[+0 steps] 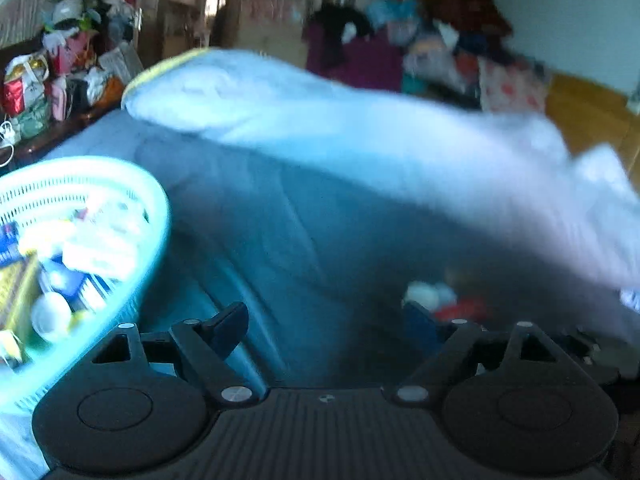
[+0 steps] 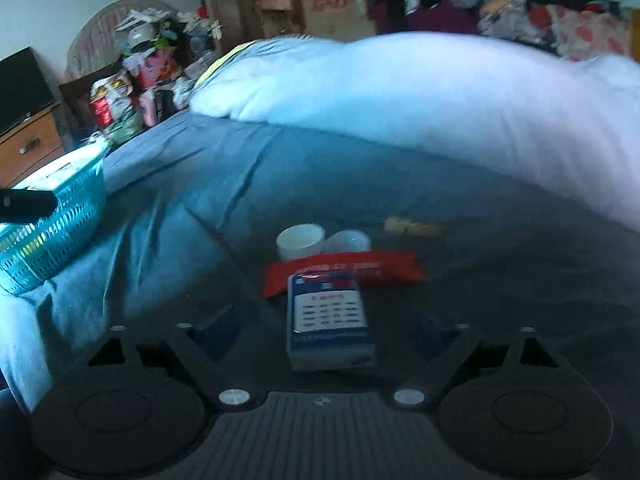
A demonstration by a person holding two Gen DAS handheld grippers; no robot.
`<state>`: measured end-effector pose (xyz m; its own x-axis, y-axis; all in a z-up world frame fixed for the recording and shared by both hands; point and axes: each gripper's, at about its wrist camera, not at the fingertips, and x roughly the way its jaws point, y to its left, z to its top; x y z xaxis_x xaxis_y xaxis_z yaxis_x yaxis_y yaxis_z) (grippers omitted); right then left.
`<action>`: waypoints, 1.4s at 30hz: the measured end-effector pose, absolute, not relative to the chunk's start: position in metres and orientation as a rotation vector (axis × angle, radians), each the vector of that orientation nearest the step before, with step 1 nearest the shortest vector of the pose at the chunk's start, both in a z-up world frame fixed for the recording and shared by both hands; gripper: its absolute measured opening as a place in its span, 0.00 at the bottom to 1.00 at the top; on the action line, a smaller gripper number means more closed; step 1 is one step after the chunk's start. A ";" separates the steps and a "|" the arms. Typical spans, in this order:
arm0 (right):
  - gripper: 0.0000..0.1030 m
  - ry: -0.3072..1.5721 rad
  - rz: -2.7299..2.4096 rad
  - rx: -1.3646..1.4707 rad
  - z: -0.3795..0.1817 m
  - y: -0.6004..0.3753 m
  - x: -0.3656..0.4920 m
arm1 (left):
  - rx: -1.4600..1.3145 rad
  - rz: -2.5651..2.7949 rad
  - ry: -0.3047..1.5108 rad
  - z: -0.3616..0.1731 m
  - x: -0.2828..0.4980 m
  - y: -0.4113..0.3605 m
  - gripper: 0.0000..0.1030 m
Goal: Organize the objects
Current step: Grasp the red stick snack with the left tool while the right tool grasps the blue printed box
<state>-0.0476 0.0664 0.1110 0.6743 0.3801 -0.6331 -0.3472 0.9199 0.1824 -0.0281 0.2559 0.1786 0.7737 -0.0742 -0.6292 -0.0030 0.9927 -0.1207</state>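
Note:
A turquoise plastic basket (image 1: 132, 216), holding several small packets and cups, stands on the blue bedsheet to the left of my left gripper (image 1: 326, 326). That gripper is open and holds nothing. In the right wrist view a blue-and-white box (image 2: 330, 320) lies on the sheet between the wide-spread fingers of my open right gripper (image 2: 330, 336), apart from both. Just beyond the box are a red packet (image 2: 344, 272), two white cups (image 2: 300, 240) and a small yellow item (image 2: 414, 226). The basket (image 2: 60, 216) shows at far left there.
A bulky white duvet (image 2: 440, 100) runs across the back of the bed (image 1: 260, 208). Piled bags and boxes (image 2: 132, 80) crowd the headboard side, and a wooden drawer unit (image 2: 28, 148) stands at left. A dark part of the other tool (image 2: 24, 204) hangs over the basket.

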 end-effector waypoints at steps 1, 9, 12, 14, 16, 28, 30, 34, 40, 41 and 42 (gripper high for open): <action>0.87 0.732 0.420 0.030 0.101 0.071 -0.041 | -0.108 -0.042 0.694 0.176 -0.027 0.253 0.82; 0.53 0.747 0.413 0.074 0.083 0.052 -0.034 | 0.026 -0.126 0.708 0.156 0.010 0.225 0.74; 0.53 0.692 0.374 0.122 0.094 0.008 -0.058 | 0.067 -0.241 0.743 0.128 0.041 0.202 0.62; 0.53 0.690 0.333 0.168 0.098 -0.020 -0.067 | 0.065 -0.319 0.778 0.105 0.060 0.191 0.62; 0.53 0.697 0.293 0.207 0.100 -0.042 -0.074 | 0.073 -0.364 0.810 0.079 0.076 0.179 0.61; 0.56 0.631 0.185 0.402 0.075 -0.083 -0.067 | 0.160 -0.724 0.839 0.054 0.045 0.100 0.61; 0.56 0.621 0.178 0.393 0.073 -0.079 -0.065 | 0.109 -0.665 0.837 0.056 0.043 0.102 0.61; 0.63 0.601 0.162 0.238 0.080 -0.063 -0.065 | 0.044 -0.487 0.783 0.063 0.051 0.102 0.62; 0.72 0.681 0.196 0.182 0.074 -0.062 -0.064 | 0.063 -0.410 0.778 0.051 0.068 0.071 0.61; 0.71 0.681 0.207 0.189 0.074 -0.063 -0.064 | 0.074 -0.402 0.776 0.049 0.070 0.064 0.61; 0.71 0.673 0.217 0.193 0.075 -0.063 -0.066 | 0.093 -0.384 0.769 0.046 0.072 0.059 0.60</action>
